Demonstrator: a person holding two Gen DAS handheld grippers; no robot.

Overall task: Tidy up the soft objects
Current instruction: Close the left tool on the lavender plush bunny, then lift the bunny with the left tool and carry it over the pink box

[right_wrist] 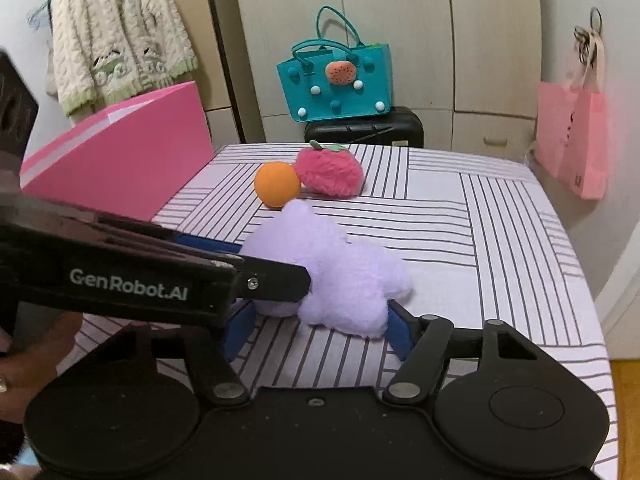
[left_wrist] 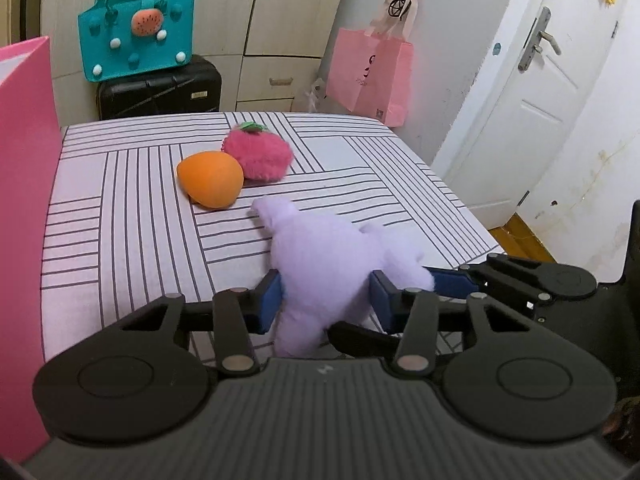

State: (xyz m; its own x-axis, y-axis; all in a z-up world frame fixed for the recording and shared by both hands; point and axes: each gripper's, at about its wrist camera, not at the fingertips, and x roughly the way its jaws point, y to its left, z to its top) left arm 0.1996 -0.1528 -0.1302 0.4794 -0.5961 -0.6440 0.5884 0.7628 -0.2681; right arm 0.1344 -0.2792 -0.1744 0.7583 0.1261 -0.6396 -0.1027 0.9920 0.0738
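Observation:
A lilac plush toy (left_wrist: 320,264) lies on the striped table (left_wrist: 132,216). My left gripper (left_wrist: 324,300) has its blue pads on both sides of the toy's lower part and is shut on it. In the right wrist view the same toy (right_wrist: 344,276) sits between the blue pads of my right gripper (right_wrist: 320,328), which stand apart around its near edge; whether they press it is unclear. The left gripper (right_wrist: 280,276) crosses from the left. An orange soft ball (left_wrist: 210,179) (right_wrist: 277,185) and a pink plush strawberry (left_wrist: 258,152) (right_wrist: 330,171) lie behind the toy.
A pink box (right_wrist: 120,156) (left_wrist: 22,184) stands open at the table's left edge. Behind the table a teal felt bag (left_wrist: 138,36) sits on a black suitcase (left_wrist: 160,90). A pink paper bag (left_wrist: 370,72) hangs on the right wall beside a white door (left_wrist: 532,92).

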